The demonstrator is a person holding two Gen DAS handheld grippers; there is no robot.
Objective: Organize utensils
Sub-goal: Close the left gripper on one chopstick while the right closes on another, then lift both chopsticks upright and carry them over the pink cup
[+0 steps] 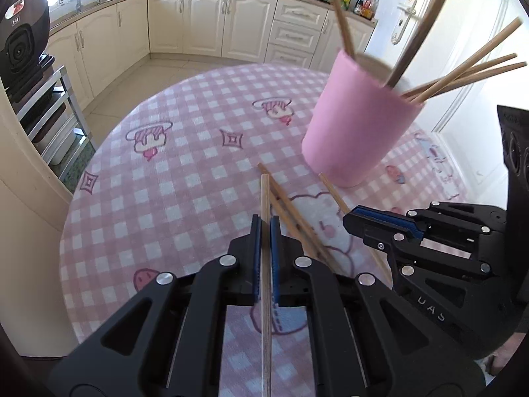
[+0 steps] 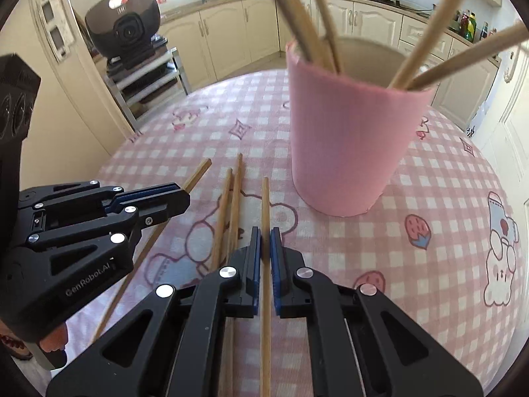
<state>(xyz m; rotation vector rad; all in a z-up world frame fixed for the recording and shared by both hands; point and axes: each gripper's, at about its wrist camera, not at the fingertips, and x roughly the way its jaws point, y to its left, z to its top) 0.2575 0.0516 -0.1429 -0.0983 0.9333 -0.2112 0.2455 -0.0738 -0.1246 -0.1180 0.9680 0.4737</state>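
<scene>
Round table [image 1: 172,178] under a pink-and-white checked cloth with cartoon prints, kitchen cabinets [image 1: 205,23] behind its far edge. Tall pink cup [image 1: 357,122] upright toward the far right of the cloth, several wooden chopsticks [image 1: 463,72] leaning out over its rim. Left gripper [image 1: 265,221] pointed steeply down near the near edge, jaws closed tight on a single chopstick [image 1: 265,297] running straight between the blue pads, tip poking out ahead toward the cup. Right gripper [image 2: 265,231] just beside it, likewise clamped shut on one chopstick [image 2: 265,314] of its own, tip aimed at the cup's base without touching it. Two loose chopsticks [image 2: 228,211] flat on the cloth between the two grippers, side by side and touching along part of their length, lying over a printed bear. Near the left gripper, a finger [image 2: 54,339] of the person's hand at the lower edge of the right wrist view.
</scene>
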